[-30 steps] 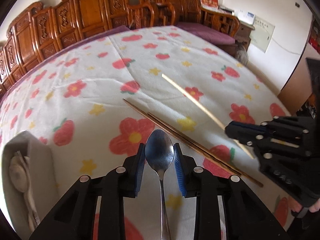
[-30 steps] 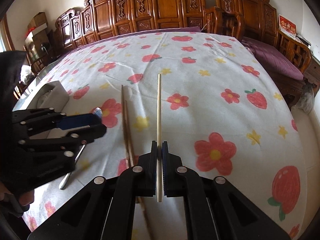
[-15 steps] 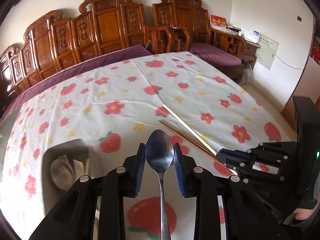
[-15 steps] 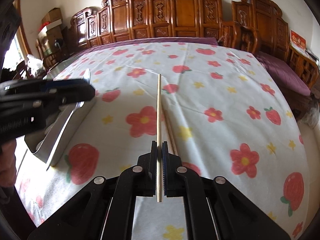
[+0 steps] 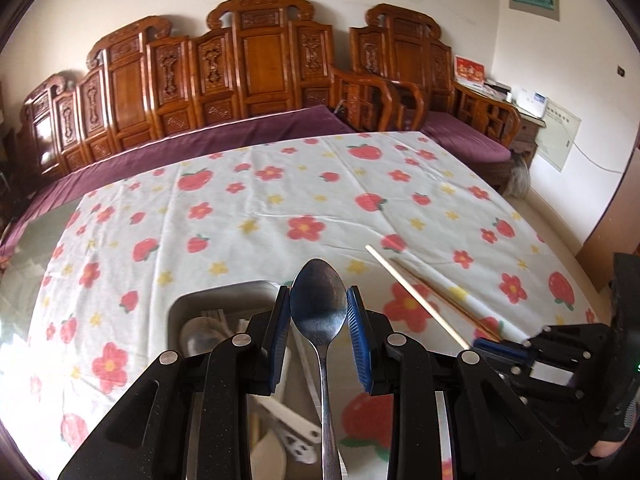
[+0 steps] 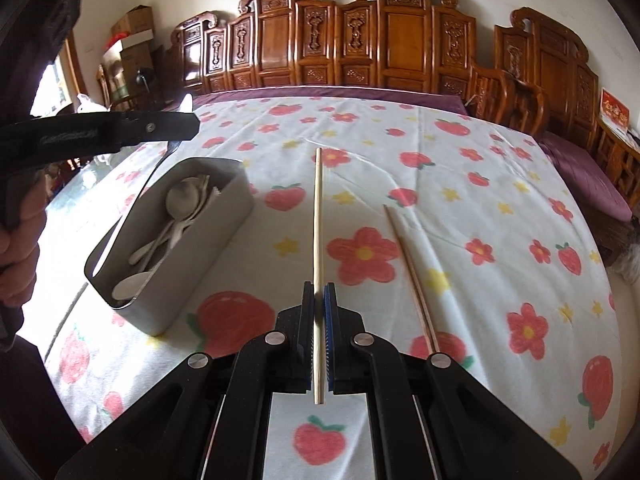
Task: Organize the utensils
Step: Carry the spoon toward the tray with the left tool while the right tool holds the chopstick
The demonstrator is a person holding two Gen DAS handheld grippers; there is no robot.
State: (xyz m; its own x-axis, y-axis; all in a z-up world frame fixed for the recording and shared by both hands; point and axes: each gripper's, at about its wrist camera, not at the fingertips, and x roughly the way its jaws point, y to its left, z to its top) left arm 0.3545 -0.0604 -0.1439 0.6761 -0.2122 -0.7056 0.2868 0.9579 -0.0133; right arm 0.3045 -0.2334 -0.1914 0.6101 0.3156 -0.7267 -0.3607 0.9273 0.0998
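Open cloth ahead of us, bin at the left, sticks at the right

From the right wrist view we see the flowered tablecloth (image 6: 460, 184) lying bare from eleven to one o'clock, room enough to pass. At nine o'clock the grey bin (image 6: 208, 248) stands open-topped, partly filled with pale spoons (image 6: 180, 200), with the left gripper (image 6: 160, 128) hanging above its far end. At two o'clock the brown chopsticks (image 6: 412, 276) lie flat. Carved wooden chairs (image 6: 400, 40) wall off the far edge at twelve.
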